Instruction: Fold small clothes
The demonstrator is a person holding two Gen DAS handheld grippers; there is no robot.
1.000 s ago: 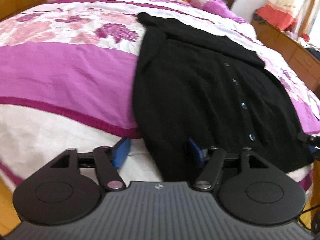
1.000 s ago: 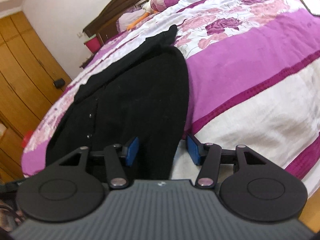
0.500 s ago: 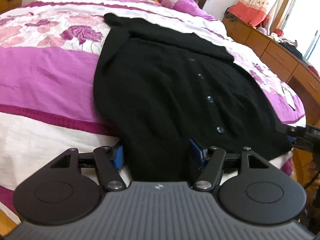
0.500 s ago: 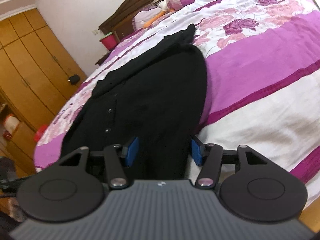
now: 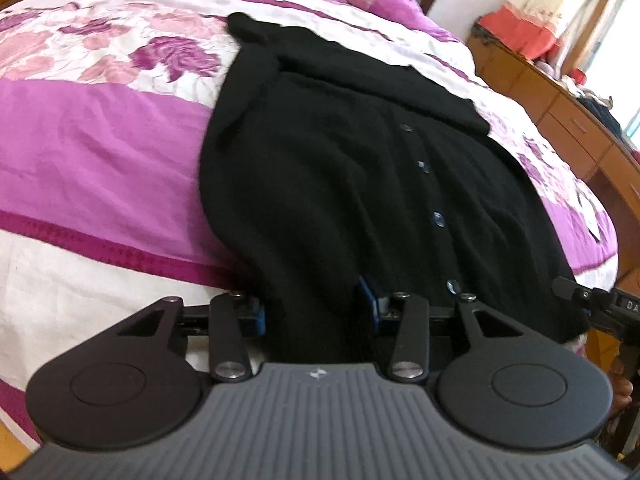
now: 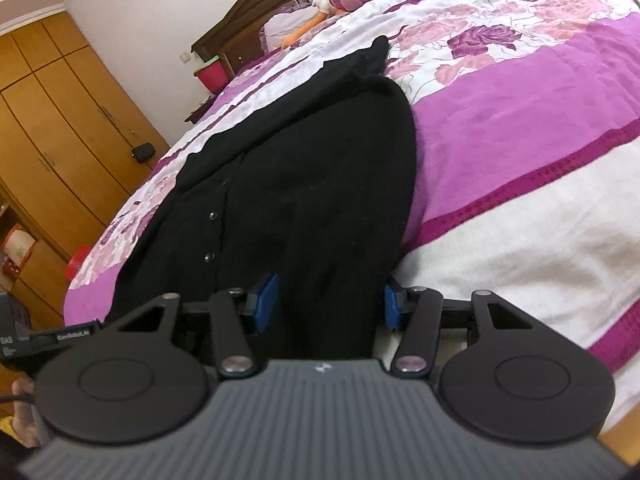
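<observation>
I see the black cardigan [image 5: 360, 152] lying flat on the purple flowered bed cover [image 5: 100, 140], buttons [image 5: 439, 218] up. My left gripper [image 5: 316, 312] is wide apart around one bottom corner of it. My right gripper [image 6: 330, 300] is wide apart around the other bottom corner.

- A bed [image 5: 100, 152] with a quilt in purple bands and white rose print fills most of both views.
- A dark wooden headboard [image 6: 256, 36] stands at its far end.
- Tall wooden wardrobes [image 6: 60, 120] line one wall.
- A low wooden dresser [image 5: 560, 108] runs along the other side.
- Bright daylight comes through a window [image 5: 630, 40].
- The wall [image 6: 160, 8] is white.
</observation>
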